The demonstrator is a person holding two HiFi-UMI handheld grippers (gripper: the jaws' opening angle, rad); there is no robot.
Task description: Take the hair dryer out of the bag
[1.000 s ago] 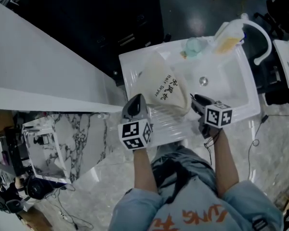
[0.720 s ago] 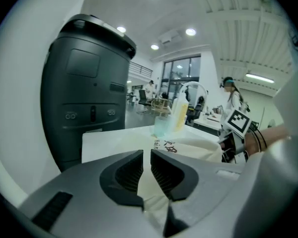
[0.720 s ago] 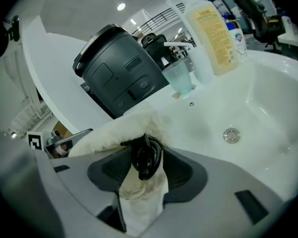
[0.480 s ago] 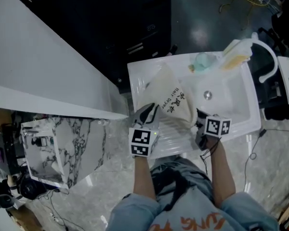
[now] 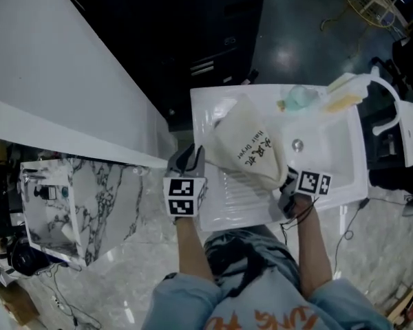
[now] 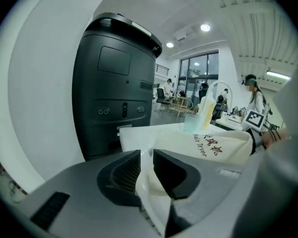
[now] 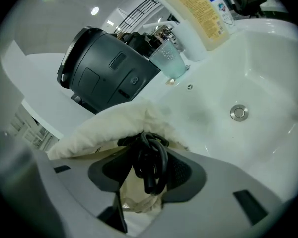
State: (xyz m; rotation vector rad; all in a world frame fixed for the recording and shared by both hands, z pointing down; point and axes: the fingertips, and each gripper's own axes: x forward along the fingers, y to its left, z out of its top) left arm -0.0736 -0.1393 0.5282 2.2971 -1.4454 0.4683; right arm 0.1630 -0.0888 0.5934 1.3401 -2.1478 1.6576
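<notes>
A cream drawstring bag [image 5: 248, 150] printed "Hair Dryer" lies on the draining board of a white sink unit [image 5: 344, 184]. My right gripper [image 5: 287, 179] is at the bag's near right end. In the right gripper view a coiled black cord [image 7: 150, 157] sticks out of the bag's mouth [image 7: 114, 128] and fills the gap of the right gripper [image 7: 149, 165], whose jaws are closing on it. My left gripper [image 5: 187, 158] is at the sink's left edge. Its jaws are opening [image 6: 146, 167], with a loose fold of the bag's cloth [image 6: 213, 148] still running between them. The dryer's body is hidden inside.
A clear cup [image 5: 299, 96], a yellow bottle [image 5: 344, 91] and a curved white faucet [image 5: 382, 88] stand along the far rim of the basin [image 5: 323, 139]. A big black machine [image 6: 114, 83] stands behind the sink. A marble-patterned cabinet [image 5: 89, 205] is at left.
My left gripper slid left, from the bag's near edge to the sink's left rim, and its jaws parted. My right gripper stayed at the bag's mouth.
</notes>
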